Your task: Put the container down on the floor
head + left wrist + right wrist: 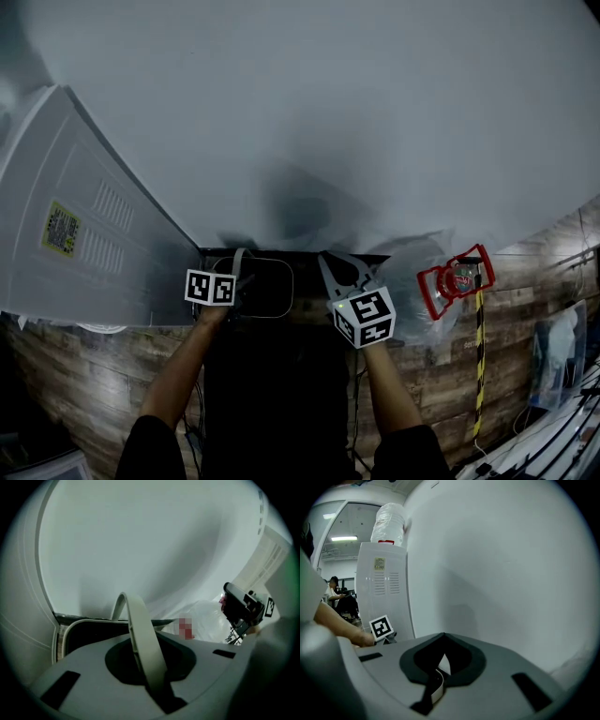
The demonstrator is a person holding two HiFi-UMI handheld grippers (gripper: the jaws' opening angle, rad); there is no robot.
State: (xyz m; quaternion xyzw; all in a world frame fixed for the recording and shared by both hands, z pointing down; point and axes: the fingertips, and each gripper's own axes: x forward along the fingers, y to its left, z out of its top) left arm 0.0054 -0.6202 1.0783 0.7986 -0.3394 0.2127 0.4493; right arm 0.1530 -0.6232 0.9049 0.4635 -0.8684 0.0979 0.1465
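In the head view the dark container [267, 289] hangs between my two grippers, close to the white wall. My left gripper [239, 274] is shut on the container's pale curved handle [138, 630], which arches up out of its jaws [152, 677]. The container's pale-rimmed opening [77, 624] shows just behind that handle. My right gripper [330, 267] is at the container's right side. In the right gripper view a thin pale strip [438, 679] is pinched between the jaws; it looks like the other handle. The container's underside is hidden.
A tall white water dispenser [75, 225] stands at the left, with a bottle [389, 520] on top. A clear plastic bag [417, 286] and a red-framed object [457, 275] with a striped pole lie on the wood-pattern floor [441, 375] at the right.
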